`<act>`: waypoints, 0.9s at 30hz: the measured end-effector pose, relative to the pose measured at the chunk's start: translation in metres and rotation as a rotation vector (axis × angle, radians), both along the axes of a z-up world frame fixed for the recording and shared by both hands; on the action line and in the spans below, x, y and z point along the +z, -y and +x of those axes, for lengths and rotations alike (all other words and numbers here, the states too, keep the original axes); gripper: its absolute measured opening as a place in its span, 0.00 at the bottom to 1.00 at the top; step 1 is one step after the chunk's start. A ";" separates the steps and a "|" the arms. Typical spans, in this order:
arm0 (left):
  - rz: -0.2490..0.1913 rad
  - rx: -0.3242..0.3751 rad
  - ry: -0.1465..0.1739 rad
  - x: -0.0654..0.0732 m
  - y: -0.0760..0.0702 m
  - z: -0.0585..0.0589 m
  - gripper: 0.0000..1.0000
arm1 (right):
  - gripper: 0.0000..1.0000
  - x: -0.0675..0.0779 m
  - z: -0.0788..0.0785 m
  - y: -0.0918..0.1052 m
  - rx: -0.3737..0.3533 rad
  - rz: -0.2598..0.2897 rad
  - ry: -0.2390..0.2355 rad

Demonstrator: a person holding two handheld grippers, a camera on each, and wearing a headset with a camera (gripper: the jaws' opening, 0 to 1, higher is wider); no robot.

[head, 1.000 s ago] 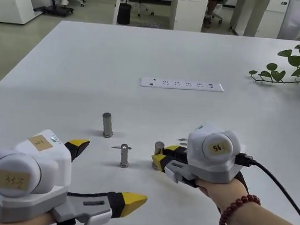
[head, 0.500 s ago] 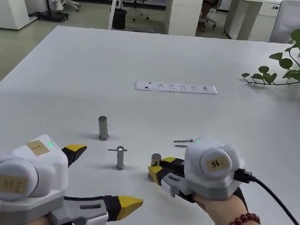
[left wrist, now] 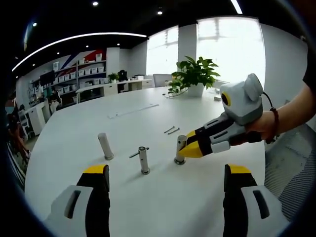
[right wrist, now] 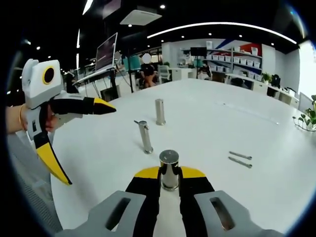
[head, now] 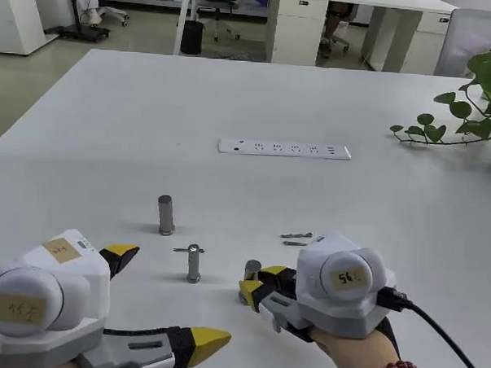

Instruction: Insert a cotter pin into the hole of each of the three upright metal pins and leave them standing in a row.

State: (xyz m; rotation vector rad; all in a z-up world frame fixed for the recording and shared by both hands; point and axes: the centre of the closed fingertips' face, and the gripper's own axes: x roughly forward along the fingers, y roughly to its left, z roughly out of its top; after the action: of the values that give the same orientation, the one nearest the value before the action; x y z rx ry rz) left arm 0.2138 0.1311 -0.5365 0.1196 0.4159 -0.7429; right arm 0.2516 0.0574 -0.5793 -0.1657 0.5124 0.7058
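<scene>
The left gripper (head: 166, 296) is held wide apart above the table (head: 315, 89). The left pin (head: 165, 215) stands bare and the middle pin (head: 193, 263) is fitted (cotter crosswise). The right pin (head: 252, 270) seems clamped by the right gripper (head: 257, 281). Next, one of the loose cotter pins (head: 296, 235) must be fetched.

A: What lies ahead of the right hand-held gripper (head: 249, 287)?
B: The white desk (head: 315, 89) runs on, with a white power strip (head: 284, 149) well ahead of it and a leafy plant (head: 469, 96) far off to its right.
A: And past the desk?
B: Pale greenish floor (head: 30, 69), a white cabinet (head: 305, 28), a dark bin (head: 191, 36). The left gripper view has tall bright windows (left wrist: 227, 44); the right gripper view, curved ceiling light strips (right wrist: 217, 25) and wall shelves (right wrist: 237, 52).
</scene>
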 end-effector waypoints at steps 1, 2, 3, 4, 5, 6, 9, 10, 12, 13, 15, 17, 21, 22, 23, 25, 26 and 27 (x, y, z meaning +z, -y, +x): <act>0.000 0.000 -0.001 0.000 0.000 0.000 0.96 | 0.09 0.000 0.000 0.000 0.001 0.001 -0.001; 0.000 -0.001 -0.002 -0.001 0.000 0.000 0.96 | 0.09 0.000 0.000 0.000 0.002 0.001 0.000; 0.001 0.000 -0.002 -0.001 0.001 0.000 0.96 | 0.09 0.000 0.000 0.000 0.002 0.004 -0.001; 0.002 0.000 -0.003 -0.001 0.001 0.000 0.96 | 0.09 0.001 0.000 0.000 0.000 0.014 -0.002; 0.002 0.000 -0.002 -0.001 0.001 0.000 0.96 | 0.09 0.003 0.000 0.000 -0.006 0.030 -0.001; 0.003 0.000 -0.001 -0.001 0.001 0.000 0.96 | 0.10 0.004 0.001 0.000 -0.006 0.033 -0.003; 0.002 0.003 -0.002 -0.002 0.000 0.000 0.96 | 0.14 0.004 0.001 0.001 -0.003 0.025 -0.006; 0.003 0.004 -0.002 -0.002 0.000 0.001 0.96 | 0.14 0.006 0.000 0.001 -0.003 0.028 -0.006; 0.004 0.009 -0.001 -0.002 -0.001 0.001 0.96 | 0.17 0.007 -0.001 0.001 -0.002 0.040 -0.011; 0.003 0.010 -0.002 -0.002 -0.001 0.002 0.96 | 0.19 0.008 -0.003 0.001 0.002 0.041 -0.012; 0.001 0.016 -0.002 -0.002 -0.002 0.002 0.96 | 0.21 0.010 -0.004 0.001 0.011 0.047 -0.013; -0.001 0.021 -0.003 -0.002 -0.003 0.002 0.96 | 0.23 0.012 -0.006 0.002 0.017 0.053 -0.015; -0.004 0.026 -0.005 -0.003 -0.004 0.003 0.96 | 0.27 0.017 -0.008 0.004 0.030 0.069 -0.019; -0.001 0.028 -0.003 -0.003 -0.004 0.003 0.96 | 0.29 0.018 -0.010 0.005 0.037 0.075 -0.024; 0.000 0.029 -0.002 -0.003 -0.005 0.003 0.96 | 0.30 0.019 -0.011 0.006 0.040 0.078 -0.028; 0.002 0.033 0.001 -0.002 -0.005 0.004 0.96 | 0.32 0.021 -0.012 0.010 0.051 0.077 -0.034; 0.001 0.035 0.003 -0.002 -0.006 0.004 0.96 | 0.32 0.022 -0.012 0.012 0.056 0.079 -0.043; 0.001 0.038 0.005 -0.002 -0.006 0.004 0.95 | 0.33 0.022 -0.013 0.013 0.057 0.082 -0.046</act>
State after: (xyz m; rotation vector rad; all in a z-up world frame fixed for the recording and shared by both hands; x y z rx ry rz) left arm 0.2182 0.1371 -0.5380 0.1139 0.4122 -0.7051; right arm 0.2391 0.0445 -0.5574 -0.0880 0.5235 0.7867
